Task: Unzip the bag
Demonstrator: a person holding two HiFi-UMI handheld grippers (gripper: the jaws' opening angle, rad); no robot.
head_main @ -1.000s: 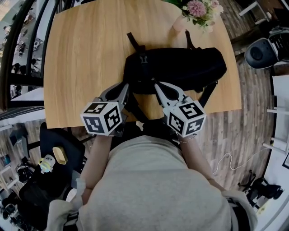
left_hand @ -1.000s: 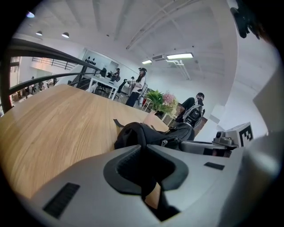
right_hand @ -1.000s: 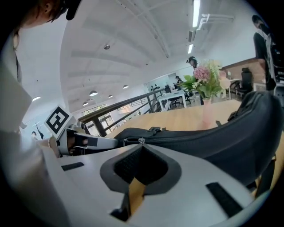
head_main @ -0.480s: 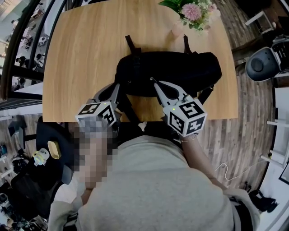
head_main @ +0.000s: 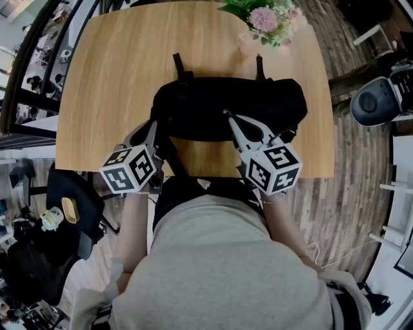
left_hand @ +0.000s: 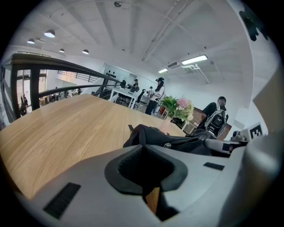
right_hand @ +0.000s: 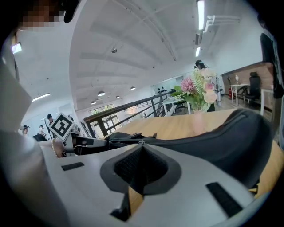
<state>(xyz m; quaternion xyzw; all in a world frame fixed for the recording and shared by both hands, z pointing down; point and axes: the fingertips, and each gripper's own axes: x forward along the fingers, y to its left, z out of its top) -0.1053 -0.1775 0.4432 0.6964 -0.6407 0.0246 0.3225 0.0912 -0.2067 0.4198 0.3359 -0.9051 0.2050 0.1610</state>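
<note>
A black bag (head_main: 258,103) lies lengthwise on the wooden table (head_main: 110,77). At the bag's left end sits my left gripper (head_main: 153,124); its jaws have just been closing and now meet on a fold of the black bag (left_hand: 177,141), with the left gripper (left_hand: 142,146) tips hard against it. Partway along the top of the bag, my right gripper (head_main: 226,114) is shut. In the right gripper view the right gripper (right_hand: 141,144) pinches the small metal zipper pull (right_hand: 141,142), with the bag (right_hand: 222,137) bulging to its right.
A vase of pink flowers (head_main: 266,19) stands at the table's far edge behind the bag. Two bag straps (head_main: 179,63) stick out toward it. The table's near edge runs just under both grippers. A dark chair (head_main: 377,97) stands on the floor to the right.
My right gripper has moved to the right along the top of the bag. The left gripper has stayed at the bag's left end and tilted a little.
</note>
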